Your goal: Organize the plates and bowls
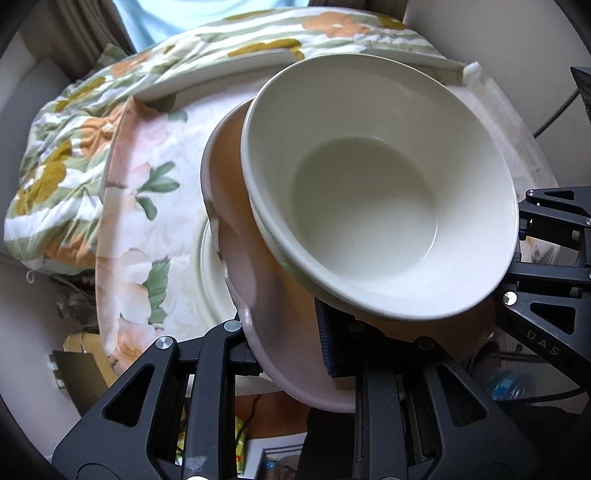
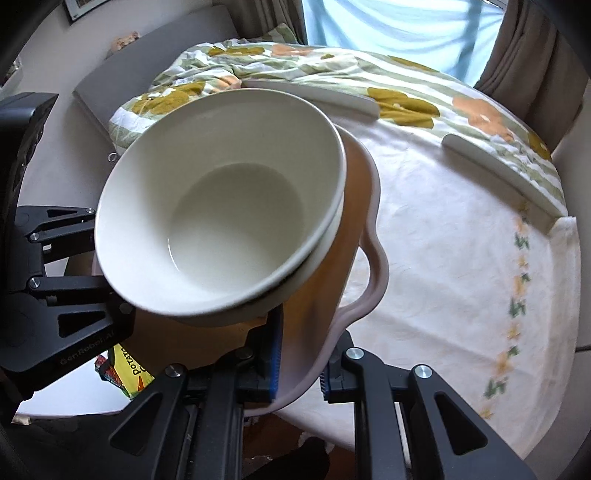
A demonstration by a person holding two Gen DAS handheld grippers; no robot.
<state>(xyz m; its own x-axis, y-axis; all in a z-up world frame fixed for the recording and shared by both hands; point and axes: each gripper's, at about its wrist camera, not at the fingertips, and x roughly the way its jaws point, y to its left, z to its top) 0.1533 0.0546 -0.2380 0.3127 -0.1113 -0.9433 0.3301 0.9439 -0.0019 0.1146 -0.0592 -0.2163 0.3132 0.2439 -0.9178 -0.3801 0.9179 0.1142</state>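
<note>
Both grippers, L (image 1: 286,354) & R (image 2: 299,373), clamped on pink tray (image 2: 369,229) w/ stacked cream bowls (image 1: 369,206) above table (image 2: 443,258)

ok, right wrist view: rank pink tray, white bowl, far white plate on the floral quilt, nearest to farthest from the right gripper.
1. Pink tray: its rim clamped in the right gripper.
2. White bowl: on the tray, left.
3. White plate: far, on the quilt.

Daylit window (image 2: 399,29) w/ brown curtains (image 2: 532,51), floral cloth (image 2: 443,221) on table, pale wall (image 2: 122,18)
</note>
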